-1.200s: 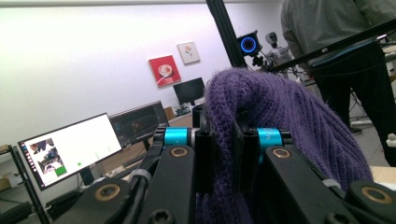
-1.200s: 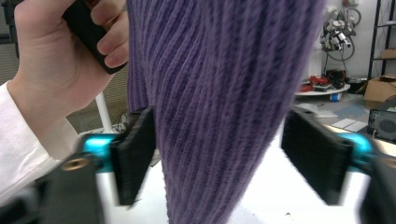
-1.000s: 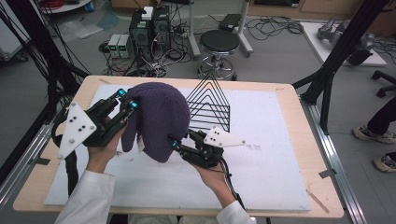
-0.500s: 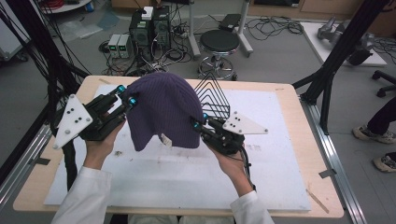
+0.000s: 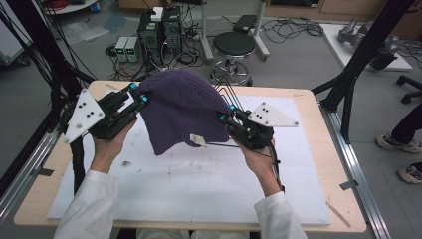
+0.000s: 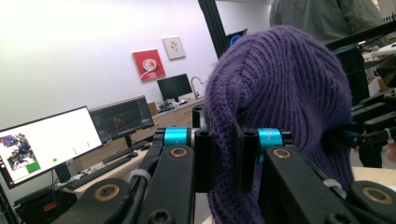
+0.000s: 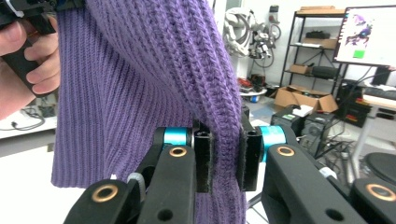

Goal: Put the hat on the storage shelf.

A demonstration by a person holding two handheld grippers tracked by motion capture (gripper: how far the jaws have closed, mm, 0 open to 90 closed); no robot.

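A purple knit beanie point(image 5: 181, 112) hangs in the air above the table, stretched between both grippers, with a small white tag point(image 5: 198, 141) at its lower edge. My left gripper point(image 5: 138, 95) is shut on the beanie's left edge; the left gripper view shows the knit fabric point(image 6: 280, 98) pinched between the jaws. My right gripper point(image 5: 226, 113) is shut on the right edge, and the ribbed fabric point(image 7: 140, 79) runs down between its jaws. A black wire stand point(image 5: 226, 92) sits behind the beanie, mostly hidden by it.
A white mat point(image 5: 189, 189) covers the wooden table point(image 5: 318, 104). A stool point(image 5: 234, 45) and electronics with cables point(image 5: 157, 35) stand on the floor beyond the far edge. Black frame posts point(image 5: 358, 55) rise at the left and right.
Both grippers have lifted the beanie higher and farther back, spreading it wider. It now covers most of the wire stand, which was plainly visible before.
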